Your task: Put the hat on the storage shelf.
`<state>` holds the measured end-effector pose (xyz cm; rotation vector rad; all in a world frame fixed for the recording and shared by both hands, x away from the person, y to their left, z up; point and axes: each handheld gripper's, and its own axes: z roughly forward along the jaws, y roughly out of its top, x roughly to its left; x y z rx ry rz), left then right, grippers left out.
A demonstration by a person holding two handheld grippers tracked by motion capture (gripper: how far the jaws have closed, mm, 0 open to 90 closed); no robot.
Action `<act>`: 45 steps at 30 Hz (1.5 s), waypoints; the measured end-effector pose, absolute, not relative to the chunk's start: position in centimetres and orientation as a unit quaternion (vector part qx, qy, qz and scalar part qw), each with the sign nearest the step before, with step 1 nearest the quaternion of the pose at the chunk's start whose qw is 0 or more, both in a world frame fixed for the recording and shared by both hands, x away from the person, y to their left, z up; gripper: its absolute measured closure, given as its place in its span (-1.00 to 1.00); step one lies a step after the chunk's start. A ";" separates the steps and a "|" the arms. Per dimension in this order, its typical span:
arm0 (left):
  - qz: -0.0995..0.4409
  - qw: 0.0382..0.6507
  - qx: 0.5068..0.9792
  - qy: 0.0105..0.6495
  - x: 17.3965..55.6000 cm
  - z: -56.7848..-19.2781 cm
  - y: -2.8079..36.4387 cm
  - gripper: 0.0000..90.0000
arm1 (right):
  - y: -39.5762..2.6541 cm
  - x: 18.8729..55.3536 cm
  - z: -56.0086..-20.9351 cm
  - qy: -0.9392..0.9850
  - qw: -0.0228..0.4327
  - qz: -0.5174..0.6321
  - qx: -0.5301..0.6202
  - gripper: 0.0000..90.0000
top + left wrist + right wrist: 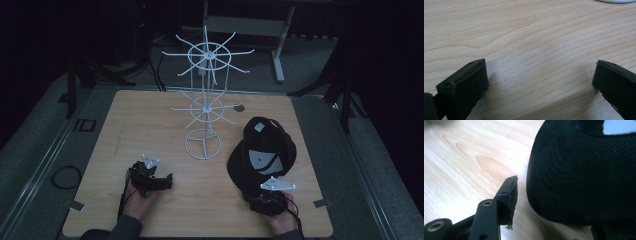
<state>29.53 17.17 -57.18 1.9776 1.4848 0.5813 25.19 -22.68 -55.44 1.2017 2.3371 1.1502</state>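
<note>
Right tool (pixel 554 202) jaws apart, straddling the black cap's (pixel 262 150) brim edge. Left tool (pixel 152 179) spread wide, empty, on the worktop (pixel 150 120) left of the white wire rack (pixel 205 100); cap right of the rack's base. Seat the brim deep before closing.

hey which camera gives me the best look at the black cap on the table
The high view: it shows the whole black cap lying upside down on the wooden table, right of the white wire rack, just ahead of the right tongs. The right gripper view catches its brim close up, with mesh texture. The left gripper view shows bare wood between open jaws.
</note>
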 end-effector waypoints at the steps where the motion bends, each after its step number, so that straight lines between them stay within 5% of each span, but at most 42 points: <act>1: 0.219 0.296 0.744 0.558 29.5 -57.2 17.2 -1.00 | -22.7 25.2 -55.4 0.802 0.135 0.402 0.421 0.02; 11: 0.219 0.296 0.743 0.558 29.5 -57.2 17.2 -1.00 | -22.1 25.6 -55.4 0.778 0.133 0.414 0.453 0.10; 15: 0.219 0.296 0.744 0.558 29.5 -57.2 17.2 -1.00 | -22.3 25.8 -55.5 0.761 0.114 0.431 0.471 0.42; 22: 0.219 0.297 0.743 0.558 29.5 -57.2 17.2 -1.00 | -23.7 25.7 -55.0 0.736 0.096 0.459 0.488 0.56; 45: 0.219 0.296 0.743 0.558 29.5 -57.2 17.2 -1.00 | -27.5 26.2 -52.5 0.681 0.105 0.507 0.518 0.83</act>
